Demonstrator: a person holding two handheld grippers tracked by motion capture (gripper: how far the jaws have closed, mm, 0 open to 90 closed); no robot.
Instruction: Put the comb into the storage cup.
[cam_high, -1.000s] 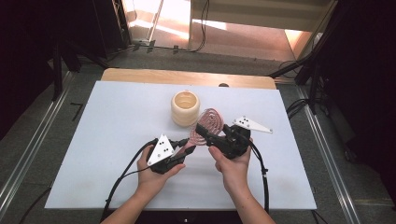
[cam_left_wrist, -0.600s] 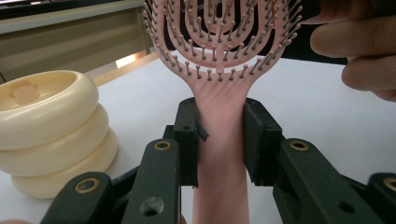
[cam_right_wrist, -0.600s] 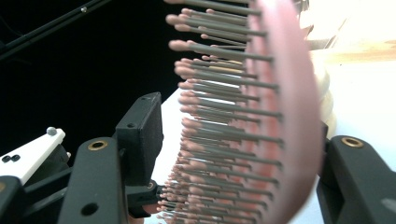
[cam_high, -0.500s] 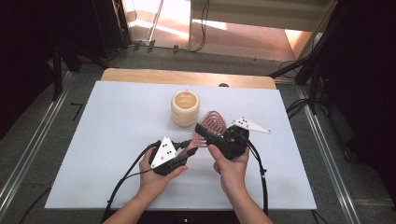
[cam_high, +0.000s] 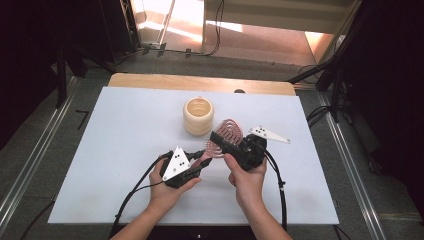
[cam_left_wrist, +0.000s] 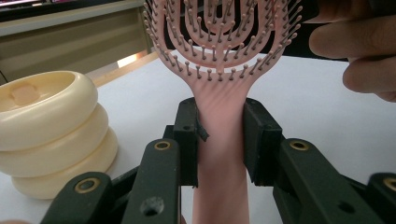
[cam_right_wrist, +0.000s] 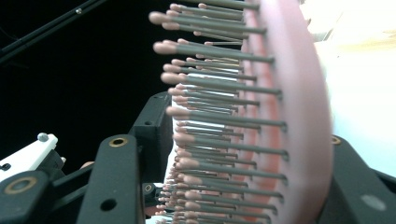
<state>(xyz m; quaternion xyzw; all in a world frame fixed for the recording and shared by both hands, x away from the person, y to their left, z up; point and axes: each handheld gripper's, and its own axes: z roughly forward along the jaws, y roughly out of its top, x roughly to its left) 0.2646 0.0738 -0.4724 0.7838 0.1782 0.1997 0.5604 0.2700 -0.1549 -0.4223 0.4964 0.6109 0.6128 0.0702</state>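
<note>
Where the white table (cam_high: 115, 150) runs toward me in the high view, I have both hands near its middle, each holding a gripper, and a pink hairbrush (cam_high: 225, 135) sits between them.

Left gripper (cam_left_wrist: 219, 140): from its own camera, the two black jaws are pressed against either side of the brush's handle just below the head. Gripping firmly; the handle (cam_left_wrist: 219, 168) fills the gap between the jaws and runs down out of the bottom of the view. Bristles face this camera.

Right gripper (cam_right_wrist: 243, 154): its camera looks along the brush head edge-on, bristles (cam_right_wrist: 210, 121) pointing left in that view. One jaw stands on the bristle side, the other behind the pink back of the head. I cannot tell whether the jaws are actually clamping the head or only bracketing it.

From above, the brush is lifted off the table, just in front of a cream ribbed pot (cam_high: 198, 116) that stands upright behind it. In the left gripper view that pot (cam_left_wrist: 46, 135) appears at the left, built like three stacked rings.

My right hand's fingers (cam_left_wrist: 359, 56) show at the upper right of the left gripper view, close to the brush head.

A grey three-cornered plate (cam_high: 176, 162) tops the left gripper; the right gripper's plate (cam_high: 269, 134) juts out to the right.
</note>
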